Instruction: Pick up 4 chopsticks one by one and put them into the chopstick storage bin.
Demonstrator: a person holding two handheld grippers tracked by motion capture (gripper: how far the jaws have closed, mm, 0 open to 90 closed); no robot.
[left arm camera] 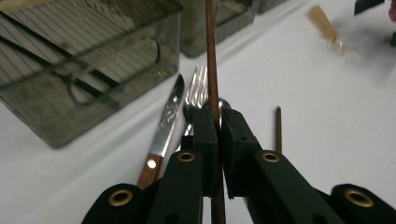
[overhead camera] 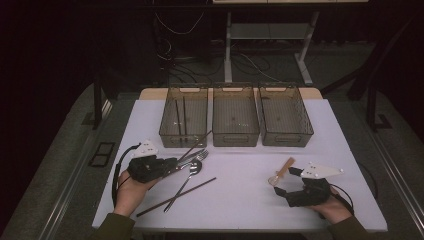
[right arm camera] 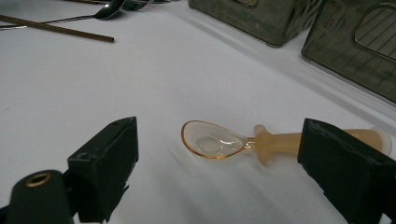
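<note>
My left gripper (overhead camera: 172,162) (left arm camera: 217,116) is shut on a brown chopstick (overhead camera: 196,145) (left arm camera: 210,56), which slants up toward the left bin (overhead camera: 169,139) (left arm camera: 107,100). Two dark chopsticks lie inside that bin. Under the held stick rest a knife (left arm camera: 167,122), a fork (overhead camera: 201,155) (left arm camera: 198,84) and a metal spoon (overhead camera: 193,168). A second chopstick (overhead camera: 180,195) (left arm camera: 278,128) lies flat on the table. My right gripper (overhead camera: 286,181) (right arm camera: 223,161) stands open around an orange plastic spoon (overhead camera: 283,172) (right arm camera: 219,142), without touching it.
Three translucent grey bins stand in a row at the back; the middle bin (overhead camera: 235,141) and the right bin (overhead camera: 287,141) hold nothing I can see. The white table (overhead camera: 240,200) ends close in front of both hands. Cables and a desk frame lie beyond.
</note>
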